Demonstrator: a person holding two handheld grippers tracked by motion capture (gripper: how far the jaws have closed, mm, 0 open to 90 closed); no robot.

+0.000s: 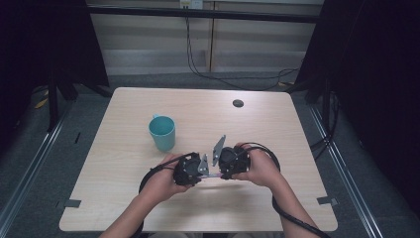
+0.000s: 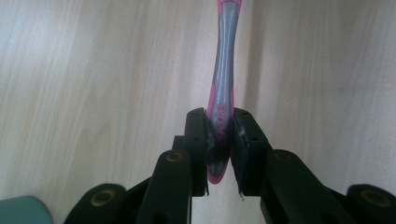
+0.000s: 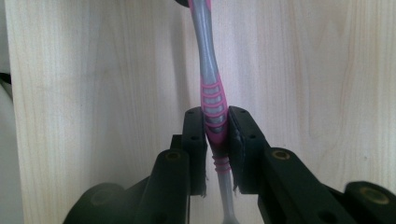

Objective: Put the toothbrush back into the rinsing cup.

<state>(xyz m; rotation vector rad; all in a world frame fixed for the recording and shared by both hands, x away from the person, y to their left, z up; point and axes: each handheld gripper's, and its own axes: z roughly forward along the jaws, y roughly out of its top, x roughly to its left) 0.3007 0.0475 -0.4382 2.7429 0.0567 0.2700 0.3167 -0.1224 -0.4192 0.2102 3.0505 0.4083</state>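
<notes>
Just in front of the teal cup (image 1: pixel 162 132), towards the person, the left gripper (image 2: pixel 219 140) and the right gripper (image 3: pixel 217 140) face each other, each with its jaws pinched on one end of a pink and grey toothbrush (image 2: pixel 223 88) above the wooden table (image 1: pixel 124 198)

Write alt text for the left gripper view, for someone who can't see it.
The left tool is shut on the end of a pink and grey toothbrush handle, which runs up and away from its two black jaws over a pale wooden table. A bit of a teal cup shows at the bottom left corner.
</notes>
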